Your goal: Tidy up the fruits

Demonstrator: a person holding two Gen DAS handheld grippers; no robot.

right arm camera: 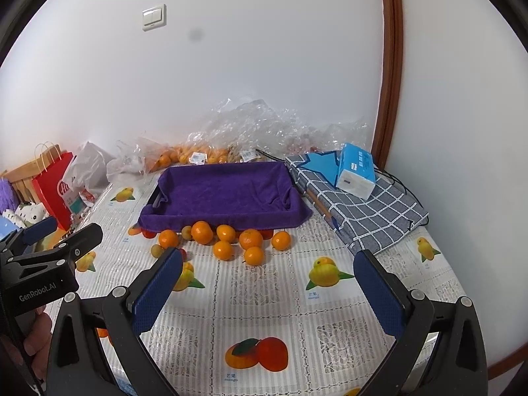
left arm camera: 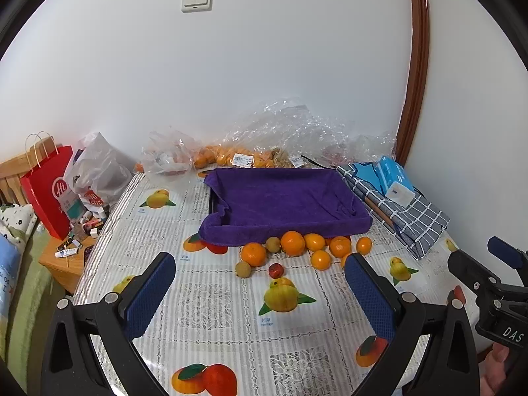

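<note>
Orange mandarins [left arm camera: 292,243] lie loose in a cluster on the fruit-printed tablecloth [left arm camera: 211,310], pressed up against the near edge of the tray lined with a purple towel [left arm camera: 283,198], which holds nothing yet; among them sit a few small tan round fruits [left arm camera: 243,269] and one small red fruit [left arm camera: 276,270]. Both tools hang above the table, well short of the pile: the left gripper [left arm camera: 260,293] has its blue pads spread wide with nothing between them, and the right gripper [right arm camera: 269,292] is likewise agape and empty. Judging by their look, the mandarins are light, round and apt to roll, with soft skin that would bruise under a hard squeeze, so a gentle pinch across the widest part, from above, seems best. An outlying mandarin [right arm camera: 253,255] at the front of the cluster looks easiest to take without nudging its neighbours. More oranges stay bagged in clear plastic [left arm camera: 231,156] by the wall
</note>
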